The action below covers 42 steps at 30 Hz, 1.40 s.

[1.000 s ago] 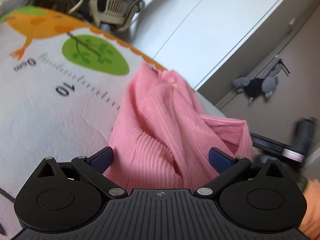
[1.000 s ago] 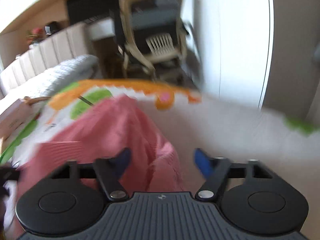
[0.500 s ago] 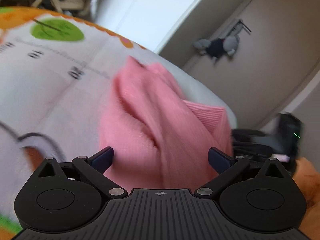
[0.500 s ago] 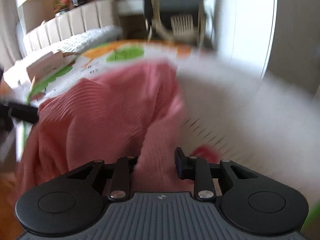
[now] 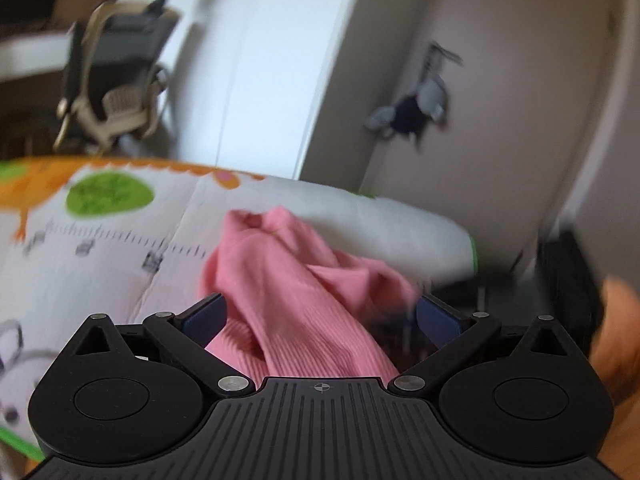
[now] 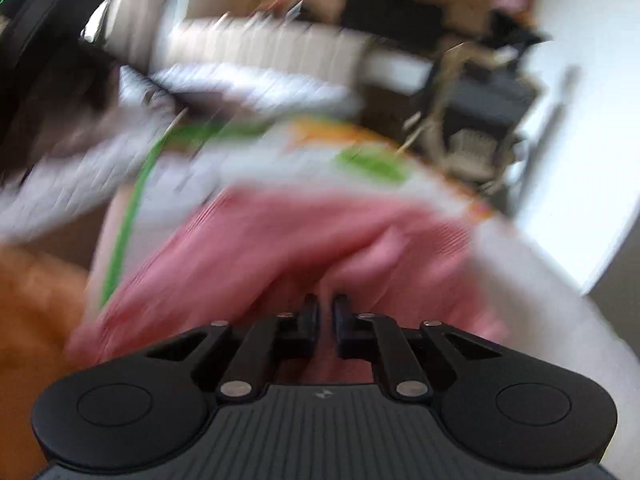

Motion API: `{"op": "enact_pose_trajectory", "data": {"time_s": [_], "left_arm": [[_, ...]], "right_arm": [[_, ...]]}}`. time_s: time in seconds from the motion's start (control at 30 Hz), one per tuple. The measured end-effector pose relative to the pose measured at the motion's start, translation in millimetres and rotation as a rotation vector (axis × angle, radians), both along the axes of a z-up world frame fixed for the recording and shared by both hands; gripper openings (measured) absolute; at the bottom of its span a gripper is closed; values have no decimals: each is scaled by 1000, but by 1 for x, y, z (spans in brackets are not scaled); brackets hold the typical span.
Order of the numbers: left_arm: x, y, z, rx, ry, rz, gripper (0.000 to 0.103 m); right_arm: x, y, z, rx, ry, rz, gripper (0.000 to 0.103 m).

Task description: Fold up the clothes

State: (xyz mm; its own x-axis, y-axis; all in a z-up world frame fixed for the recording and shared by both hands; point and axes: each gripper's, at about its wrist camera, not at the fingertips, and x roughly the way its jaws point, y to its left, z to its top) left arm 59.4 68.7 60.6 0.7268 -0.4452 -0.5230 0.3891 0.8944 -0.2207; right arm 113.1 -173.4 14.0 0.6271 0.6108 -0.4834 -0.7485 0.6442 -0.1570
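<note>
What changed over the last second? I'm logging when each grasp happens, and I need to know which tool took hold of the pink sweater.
The right tool closed: its jaws, wide apart a second ago, are now pinched on the pink sweater, which bunches toward it. The left tool stayed open, straddling the sweater without gripping. The sweater is still crumpled on the printed mat.

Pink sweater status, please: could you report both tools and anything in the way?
Left tool open over the pink sweater. Right tool shut on it. Sweater bunched on the printed mat. Nothing in the way.
</note>
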Motion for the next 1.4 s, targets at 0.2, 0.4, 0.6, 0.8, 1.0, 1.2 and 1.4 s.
{"op": "enact_pose_trajectory", "data": {"time_s": [0.2,0.4,0.6,0.8,1.0,1.2,1.4], "left_arm": [[13,-37,-17,71,44,-39,103],[10,-34,-33,111,98,-52,103],[10,-34,-41,95,135,-47,103],[4,-41,-26,122,83,-55,103],[10,-54,-34,198,98,-48,103],[15,-58,-52,251,149,-12,103],[23,-61,-57,243,149,18,98]], "right_arm": [[80,-93,45,207,-147,-570,2],[37,-98,13,228,92,-196,65],[-3,-32,-21,100,162,72,69],[0,-4,-24,-7,68,56,13],[75,-96,38,233,-145,-499,14],[129,-142,-18,194,92,-779,43],[106,-145,-20,256,19,-757,63]]}}
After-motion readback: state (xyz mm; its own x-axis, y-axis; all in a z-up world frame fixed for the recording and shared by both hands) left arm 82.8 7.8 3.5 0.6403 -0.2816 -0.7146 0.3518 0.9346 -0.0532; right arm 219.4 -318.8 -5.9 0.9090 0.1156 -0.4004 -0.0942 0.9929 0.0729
